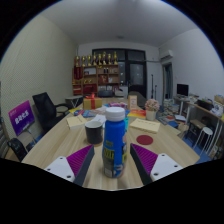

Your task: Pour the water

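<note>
- The bottle (114, 142) stands upright with its blue cap on, between the gripper (112, 163) fingers, which seem pressed on both its sides.
- A dark cup (94, 131) waits at about 11 o'clock, just beside the bottle.
- Pouring seems not yet begun; tilting over the cup is left.
- The wooden table (60, 145) carries clutter beyond.

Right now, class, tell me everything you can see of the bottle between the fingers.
The bottle stands upright on the wooden table, between the fingers and. It has a blue cap, a white neck and a blue printed label too small to read. Whether the pads touch it cannot be told. A dark cup stands just behind it.
</note>
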`<state>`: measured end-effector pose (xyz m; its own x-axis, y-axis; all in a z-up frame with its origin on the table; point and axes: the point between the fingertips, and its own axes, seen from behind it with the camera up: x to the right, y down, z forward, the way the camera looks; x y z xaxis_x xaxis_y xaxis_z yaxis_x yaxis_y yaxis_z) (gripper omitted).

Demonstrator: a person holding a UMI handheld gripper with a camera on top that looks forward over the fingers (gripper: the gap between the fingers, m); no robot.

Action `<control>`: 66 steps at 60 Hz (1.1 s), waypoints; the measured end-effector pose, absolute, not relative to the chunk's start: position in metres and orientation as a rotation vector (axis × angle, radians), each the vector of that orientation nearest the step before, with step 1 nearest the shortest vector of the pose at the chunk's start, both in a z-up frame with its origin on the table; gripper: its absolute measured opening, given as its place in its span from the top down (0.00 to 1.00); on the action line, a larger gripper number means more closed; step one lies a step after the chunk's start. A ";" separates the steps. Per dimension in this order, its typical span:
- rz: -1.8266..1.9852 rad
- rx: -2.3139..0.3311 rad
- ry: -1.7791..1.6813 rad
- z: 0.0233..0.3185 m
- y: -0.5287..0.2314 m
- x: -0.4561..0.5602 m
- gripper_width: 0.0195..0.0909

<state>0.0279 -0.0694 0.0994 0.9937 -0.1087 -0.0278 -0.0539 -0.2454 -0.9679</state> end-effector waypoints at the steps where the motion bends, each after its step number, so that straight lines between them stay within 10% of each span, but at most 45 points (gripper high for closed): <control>1: -0.045 -1.814 0.117 0.098 -0.062 0.028 0.13; 10: -0.071 -1.781 0.142 0.078 -0.006 0.037 0.13; 13: -0.100 -1.809 0.169 0.061 0.001 0.049 0.45; 37: -0.146 -1.845 0.212 0.092 0.020 0.082 0.58; 50: -0.783 -1.830 -0.423 0.176 0.080 0.155 0.59; 66: -1.485 -1.372 -1.379 0.190 0.161 0.114 0.58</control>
